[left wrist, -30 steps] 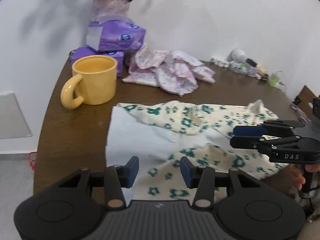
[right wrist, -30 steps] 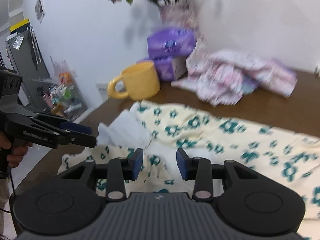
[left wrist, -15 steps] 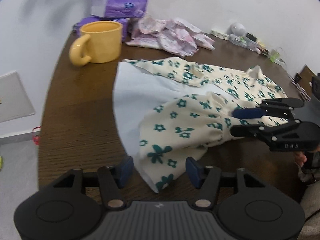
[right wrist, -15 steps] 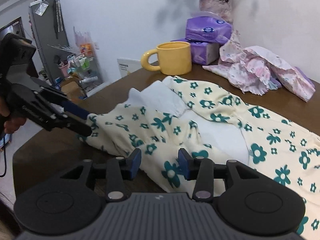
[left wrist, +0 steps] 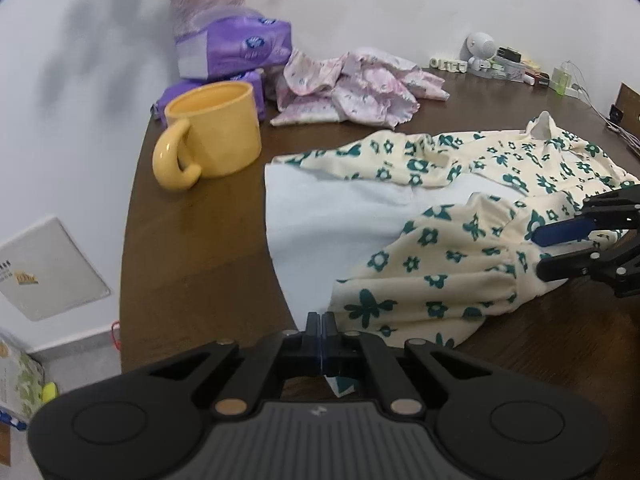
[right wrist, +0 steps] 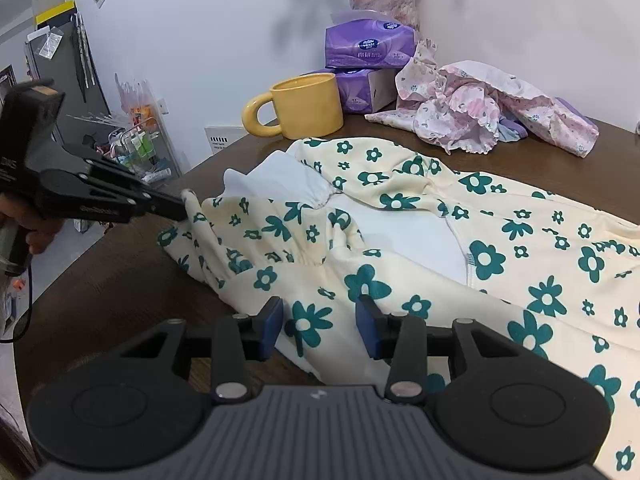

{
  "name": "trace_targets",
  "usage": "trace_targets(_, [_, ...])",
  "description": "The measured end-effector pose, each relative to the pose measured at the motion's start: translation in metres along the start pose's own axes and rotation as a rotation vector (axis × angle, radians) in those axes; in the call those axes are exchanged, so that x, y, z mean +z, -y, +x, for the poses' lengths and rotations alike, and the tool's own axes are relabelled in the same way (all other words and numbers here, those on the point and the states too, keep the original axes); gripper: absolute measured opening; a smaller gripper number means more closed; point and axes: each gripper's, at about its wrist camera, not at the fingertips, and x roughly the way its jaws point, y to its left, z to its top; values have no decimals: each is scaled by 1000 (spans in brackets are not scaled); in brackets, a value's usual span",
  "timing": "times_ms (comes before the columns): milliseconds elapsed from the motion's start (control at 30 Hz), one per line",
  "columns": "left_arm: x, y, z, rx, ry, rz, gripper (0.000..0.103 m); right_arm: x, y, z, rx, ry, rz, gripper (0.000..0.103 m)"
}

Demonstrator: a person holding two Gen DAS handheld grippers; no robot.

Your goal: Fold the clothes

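Observation:
A cream garment with green flowers (left wrist: 440,272) and a white lining lies crumpled on the brown table (left wrist: 192,248). My left gripper (left wrist: 321,328) is shut on the garment's near edge; a scrap of cloth shows under its fingers. In the right wrist view the left gripper (right wrist: 182,205) pinches a corner of the garment (right wrist: 500,240) at the left. My right gripper (right wrist: 320,318) stands part open low over the cloth, with a fold between its blue pads (right wrist: 274,316) that they do not press. The left wrist view shows the right gripper (left wrist: 560,250) at the garment's right side.
A yellow mug (left wrist: 216,136) stands at the back left, with purple tissue packs (left wrist: 236,46) and a vase behind it. A pile of pink floral clothes (left wrist: 352,88) lies at the back. Small items (left wrist: 500,62) line the far right. The table edge (left wrist: 128,240) curves at the left.
My left jaws went from open to shut on the garment's edge. Both grippers sank closer to the table. The flowered flap now lies over part of the white lining.

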Motion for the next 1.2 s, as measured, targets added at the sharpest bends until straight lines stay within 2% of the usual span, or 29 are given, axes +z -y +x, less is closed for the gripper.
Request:
trace_targets(67, [-2, -8, -3, -22, 10, -64, 1, 0, 0, 1, 0, 5, -3, 41])
trace_targets(133, [-4, -22, -11, -86, 11, -160, 10, 0, 0, 0, 2, 8, -1, 41])
trace_targets(167, [-5, -28, -15, -118, 14, -200, 15, 0, 0, 0, 4, 10, 1, 42])
trace_targets(200, [-7, -31, -19, -147, 21, -218, 25, -1, 0, 0, 6, 12, 2, 42])
trace_targets(267, [-8, -33, -25, -184, 22, -233, 39, -1, 1, 0, 11, 17, 5, 43])
trace_targets(367, [-8, -28, -20, -201, -17, -224, 40, -2, 0, 1, 12, 23, -1, 46])
trace_targets(433, [-8, -24, -13, -188, -46, -216, 36, -3, -2, 1, 11, 27, -7, 47])
trace_targets(467, [-9, -22, -10, -181, -53, -209, 30, -3, -2, 1, 11, 29, -9, 47])
trace_targets(500, [-8, -19, -8, -179, -46, -198, 9, -3, -2, 1, 10, 31, -9, 47])
trace_targets(533, [-8, -18, -6, -182, -50, -194, 0, -3, -3, 1, 9, 32, -10, 47])
trace_targets(867, [-15, -8, -9, -64, 44, -127, 0, -7, -1, -16, -15, 91, -4, 50])
trace_targets(1067, [-20, -2, -8, -32, 75, -114, 0, -11, 16, -45, -137, 133, 32, 51])
trace_targets(1200, [-20, 1, -7, -18, 86, -106, 0, -21, 32, -63, -230, 119, 64, 50])
